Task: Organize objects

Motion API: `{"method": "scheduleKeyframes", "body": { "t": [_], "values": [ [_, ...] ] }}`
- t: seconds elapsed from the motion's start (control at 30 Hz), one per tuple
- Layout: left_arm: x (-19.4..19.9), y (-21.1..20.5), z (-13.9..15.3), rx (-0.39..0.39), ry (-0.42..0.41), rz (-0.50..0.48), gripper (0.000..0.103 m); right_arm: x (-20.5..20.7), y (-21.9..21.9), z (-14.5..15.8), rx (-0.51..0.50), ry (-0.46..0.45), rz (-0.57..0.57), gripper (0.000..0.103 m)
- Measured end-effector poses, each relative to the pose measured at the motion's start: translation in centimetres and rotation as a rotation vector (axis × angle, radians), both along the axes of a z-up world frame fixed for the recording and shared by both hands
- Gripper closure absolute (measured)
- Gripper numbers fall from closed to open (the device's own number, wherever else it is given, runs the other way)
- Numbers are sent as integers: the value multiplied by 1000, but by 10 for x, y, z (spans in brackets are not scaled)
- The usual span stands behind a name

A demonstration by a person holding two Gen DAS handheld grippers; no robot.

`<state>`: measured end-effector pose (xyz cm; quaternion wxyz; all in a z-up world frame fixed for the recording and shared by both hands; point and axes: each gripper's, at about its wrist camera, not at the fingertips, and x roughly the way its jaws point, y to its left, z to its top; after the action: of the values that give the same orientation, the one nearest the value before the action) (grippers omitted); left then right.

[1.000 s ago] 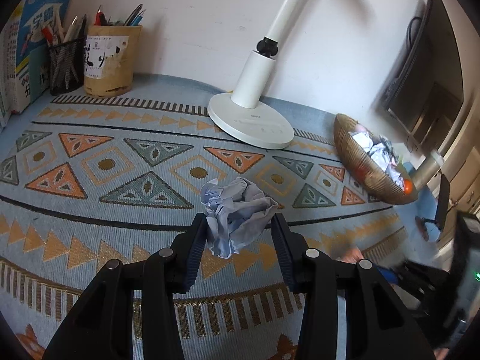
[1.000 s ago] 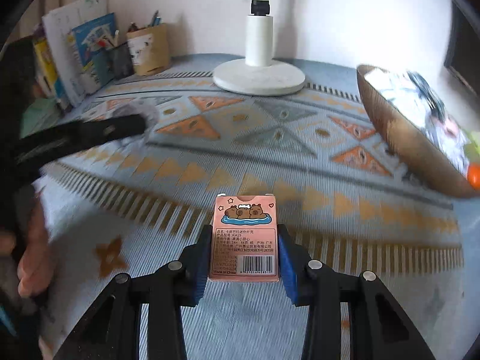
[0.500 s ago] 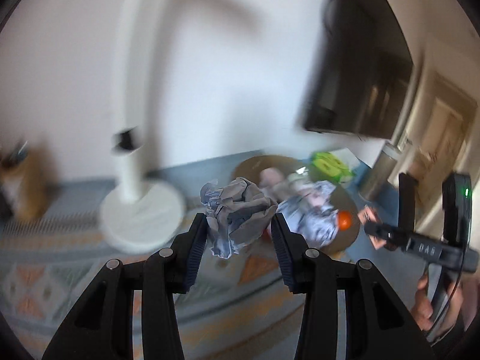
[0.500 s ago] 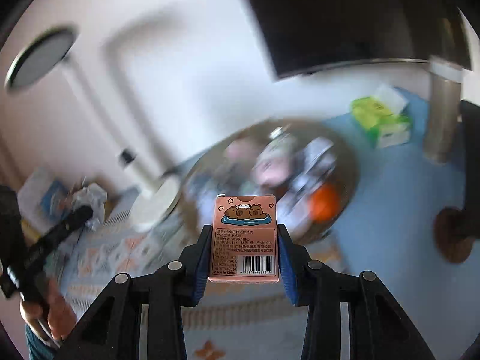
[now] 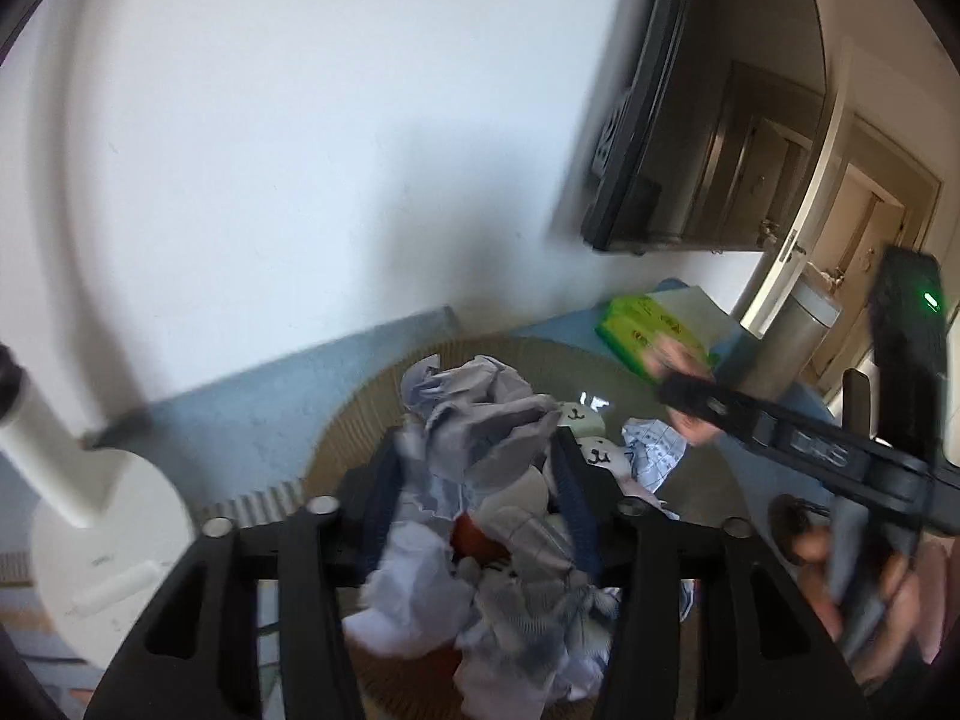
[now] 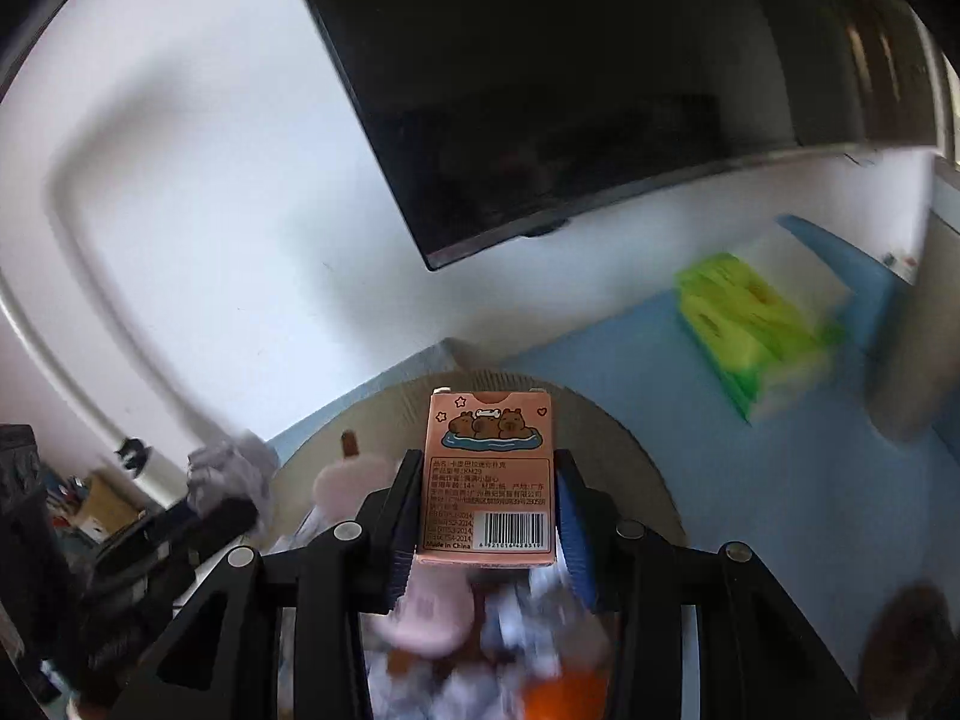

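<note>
My left gripper (image 5: 477, 495) is opening with the crumpled paper (image 5: 474, 420) between its pads, above the woven basket (image 5: 354, 414). My right gripper (image 6: 487, 513) clamps the pink card box (image 6: 487, 474) — over that basket too.

"Made in China" on pink box (image 6: 487, 474)
</note>
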<state>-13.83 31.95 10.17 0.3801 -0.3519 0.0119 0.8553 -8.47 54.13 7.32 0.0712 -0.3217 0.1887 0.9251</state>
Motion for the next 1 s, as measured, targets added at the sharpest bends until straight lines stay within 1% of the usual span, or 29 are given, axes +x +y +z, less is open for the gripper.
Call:
{"method": "scheduleKeyframes", "body": {
  "t": [0.03, 0.07, 0.1, 0.17, 0.23, 0.27, 0.33, 0.4, 0.43, 0.47, 0.5, 0.53, 0.57, 0.63, 0.7, 0.77, 0.8, 0.87, 0.93, 0.97, 1.0],
  "values": [
    [-4, 4, -7, -25, -24, -9, 38, -9, 1, -4, 3, 4, 11, 61],
    [-6, 5, -9, -41, -27, -5, 25, -19, 2, -7, 2, -3, 32, 59],
    [-7, 3, -11, -51, -24, 7, 22, -32, 5, -11, -31, -44, 65, 59],
    [-9, -8, -11, -35, -34, 28, 21, -34, 11, -11, -72, -56, 71, 59],
    [-9, -28, -8, 9, -70, 45, 21, -23, 13, -5, -70, -33, 60, 58],
    [-6, -38, -5, 31, -79, 62, 21, -16, 14, -2, -58, -28, 51, 55],
    [1, -54, 1, 41, -75, 115, 21, 1, 14, 1, -59, -24, 39, 49],
    [20, -74, 6, 31, -49, 178, 21, 24, 10, 6, -87, -11, 48, 49],
    [31, -83, 7, 25, -34, 188, 21, 31, 7, 6, -93, -9, 53, 49],
    [47, -95, 8, 1, -17, 197, 21, 42, 2, 8, -97, -9, 56, 47],
    [50, -98, 8, -20, -11, 204, 21, 50, -3, 9, -100, -9, 60, 46],
    [65, -110, 7, -56, 2, 212, 21, 62, -9, 11, -104, -5, 66, 45],
    [72, -118, 7, -72, 11, 217, 21, 71, -17, 13, -106, 0, 76, 45],
    [91, -142, 7, -109, 35, 247, 21, 90, -41, 13, -99, -4, 102, 45],
    [110, -170, 4, -134, 43, 285, 18, 106, -69, 10, -86, -18, 139, 44],
    [125, -200, -4, -141, 23, 340, 16, 123, -103, 3, -74, -28, 183, 37],
    [133, -216, -9, -137, 8, 383, 16, 129, -119, -2, -70, -30, 201, 36],
    [148, -243, -27, -138, -21, 450, 16, 135, -155, -22, -70, -94, 227, 35],
    [154, -261, -44, -172, -51, 490, 16, 135, -191, -47, -73, -169, 291, 35],
    [158, -275, -56, -200, -74, 522, 16, 137, -210, -59, -58, -198, 322, 35],
    [161, -282, -61, -210, -84, 534, 16, 139, -223, -67, -31, -217, 335, 35]
  ]
}}
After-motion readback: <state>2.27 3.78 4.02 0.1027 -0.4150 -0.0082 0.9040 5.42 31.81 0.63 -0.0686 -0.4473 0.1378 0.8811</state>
